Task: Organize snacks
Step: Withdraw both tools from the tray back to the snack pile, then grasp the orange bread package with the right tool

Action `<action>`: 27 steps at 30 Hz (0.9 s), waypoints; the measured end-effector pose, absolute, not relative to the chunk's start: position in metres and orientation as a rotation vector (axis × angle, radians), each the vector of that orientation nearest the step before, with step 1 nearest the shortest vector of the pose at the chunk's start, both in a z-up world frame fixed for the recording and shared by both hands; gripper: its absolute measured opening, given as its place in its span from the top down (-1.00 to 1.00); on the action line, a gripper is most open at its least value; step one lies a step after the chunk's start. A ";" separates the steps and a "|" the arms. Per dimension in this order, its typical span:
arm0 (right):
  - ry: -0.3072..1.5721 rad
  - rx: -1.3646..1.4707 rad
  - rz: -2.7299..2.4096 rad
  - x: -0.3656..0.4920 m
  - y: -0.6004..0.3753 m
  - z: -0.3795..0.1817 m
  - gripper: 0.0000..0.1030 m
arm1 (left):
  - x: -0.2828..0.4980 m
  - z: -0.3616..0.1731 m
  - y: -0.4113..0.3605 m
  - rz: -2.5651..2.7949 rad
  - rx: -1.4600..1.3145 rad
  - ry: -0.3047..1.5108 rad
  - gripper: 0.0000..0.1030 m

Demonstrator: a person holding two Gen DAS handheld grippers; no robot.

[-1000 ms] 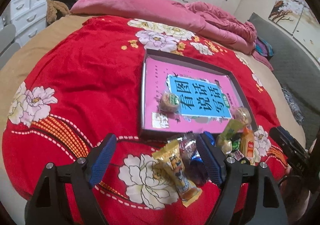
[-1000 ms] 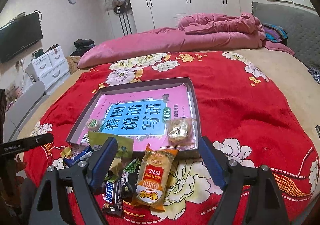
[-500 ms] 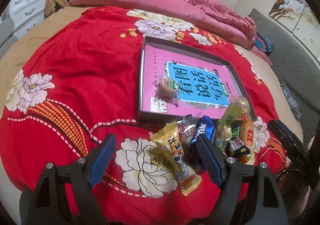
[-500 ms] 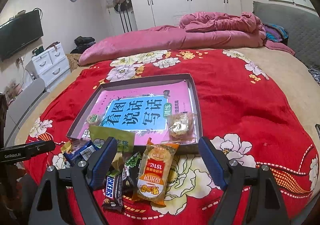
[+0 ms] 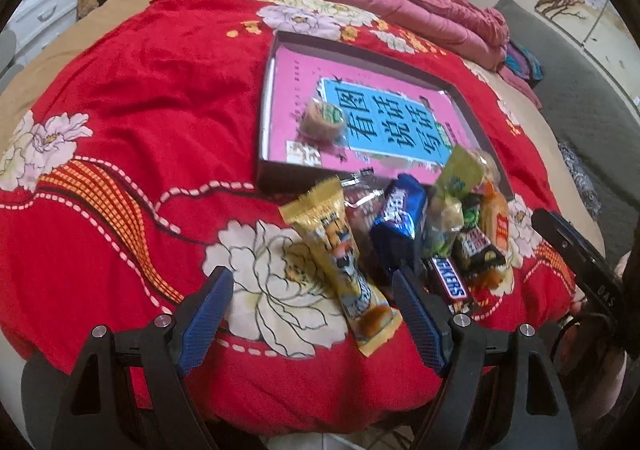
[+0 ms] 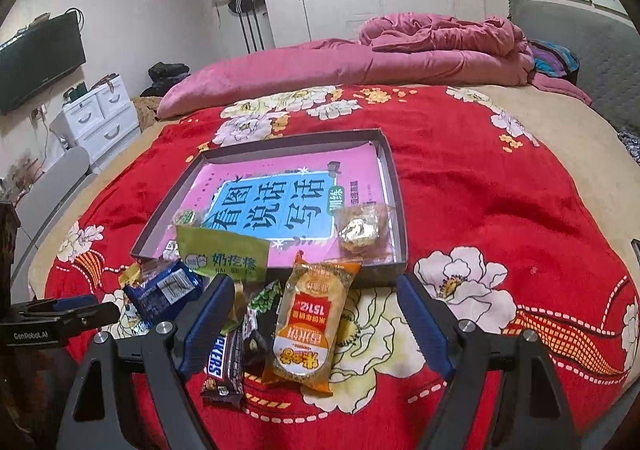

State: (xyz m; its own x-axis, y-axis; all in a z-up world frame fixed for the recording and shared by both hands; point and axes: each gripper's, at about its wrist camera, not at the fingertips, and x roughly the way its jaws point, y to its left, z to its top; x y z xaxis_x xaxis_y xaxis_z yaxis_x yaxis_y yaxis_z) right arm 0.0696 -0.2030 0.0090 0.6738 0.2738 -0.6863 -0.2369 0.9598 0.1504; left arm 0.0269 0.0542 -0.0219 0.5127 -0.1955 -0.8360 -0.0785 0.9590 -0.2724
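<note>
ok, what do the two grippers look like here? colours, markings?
Both match: the left gripper and right gripper have black frames with silver bolts and blue ribbed pads. White "GenRobot.AI" lettering marks the left gripper's side in the right wrist view. No cables or sleeves are clearly visible.

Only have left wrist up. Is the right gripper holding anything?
Observer: No. The right gripper is open and empty. The orange cracker pack lies loose on the pile, in line with the gap between its fingers.
Operator: Snacks in the tray? I can only be sure of one.
Observer: Two. The round green-label snack sits at one near corner of the tray, and a clear-wrapped pastry sits inside the other.
</note>
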 end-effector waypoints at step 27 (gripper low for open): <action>0.859 0.065 0.273 0.074 -0.208 -0.011 -0.61 | 0.034 -0.049 0.046 -0.130 -0.397 1.083 -0.07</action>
State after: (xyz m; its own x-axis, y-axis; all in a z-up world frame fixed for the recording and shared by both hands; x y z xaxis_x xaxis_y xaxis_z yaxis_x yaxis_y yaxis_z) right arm 0.0739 -0.2077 -0.0114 0.6209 0.2633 -0.7383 -0.2112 0.9633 0.1659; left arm 0.0338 0.0465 -0.0487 0.4691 -0.2942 -0.8327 -0.0893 0.9222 -0.3762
